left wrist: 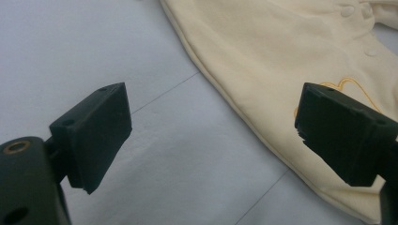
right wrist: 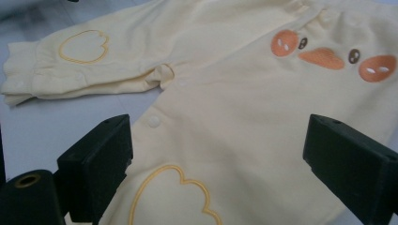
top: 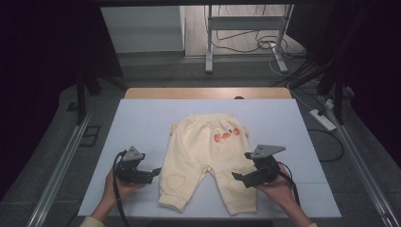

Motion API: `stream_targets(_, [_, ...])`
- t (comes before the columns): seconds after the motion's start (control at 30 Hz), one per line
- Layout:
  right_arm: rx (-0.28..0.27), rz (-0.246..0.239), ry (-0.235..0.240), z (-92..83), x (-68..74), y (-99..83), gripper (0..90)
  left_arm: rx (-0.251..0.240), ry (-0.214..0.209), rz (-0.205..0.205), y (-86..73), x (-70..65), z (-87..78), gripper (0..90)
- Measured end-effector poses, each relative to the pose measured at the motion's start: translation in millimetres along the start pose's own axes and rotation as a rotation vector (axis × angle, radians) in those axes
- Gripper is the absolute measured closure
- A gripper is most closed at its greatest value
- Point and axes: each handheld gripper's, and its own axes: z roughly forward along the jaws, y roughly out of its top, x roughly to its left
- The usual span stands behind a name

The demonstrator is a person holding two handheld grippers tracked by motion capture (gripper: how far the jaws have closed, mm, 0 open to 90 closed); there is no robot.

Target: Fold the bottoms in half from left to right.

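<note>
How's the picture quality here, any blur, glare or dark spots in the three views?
High view: evenly lit table, dark corners, pants sharp enough. Left gripper view: fingers soft and close, cloth slightly hazy. Right gripper view: the orange face print is crisp, near fingers blurred; no glare anywhere.

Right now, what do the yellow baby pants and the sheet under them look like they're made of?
The baby pants look like soft matte knit cotton: gathered cuffs, limp folds, stitched orange patches. The sheet beneath looks like smooth pale paper or thin plastic, matte, with faint crease lines in the left gripper view; which of the two is unclear.
</note>
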Motion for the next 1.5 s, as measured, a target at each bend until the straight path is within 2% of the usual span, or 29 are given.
stream_targets(0.3, [0.009, -0.031, 0.024, 15.6, 12.2, 10.8, 8.9, -0.003, 0.000, -0.002, 0.2, 0.3, -0.3, 11.0])
stream_targets(0.67, [0.014, -0.043, 0.042, 28.3, 21.6, 18.0, 9.0, -0.004, 0.002, -0.003, 0.5, 0.7, -0.4, 11.1])
stream_targets(0.97, [0.023, -0.065, 0.074, 44.6, 32.4, 28.0, 9.0, -0.003, -0.001, 0.000, 0.9, 0.1, 0.1, 11.2])
stream_targets(1.5, [0.057, -0.108, 0.150, 81.8, 60.5, 45.0, 9.2, -0.003, -0.002, -0.001, 0.8, 0.3, 0.2, 11.2])
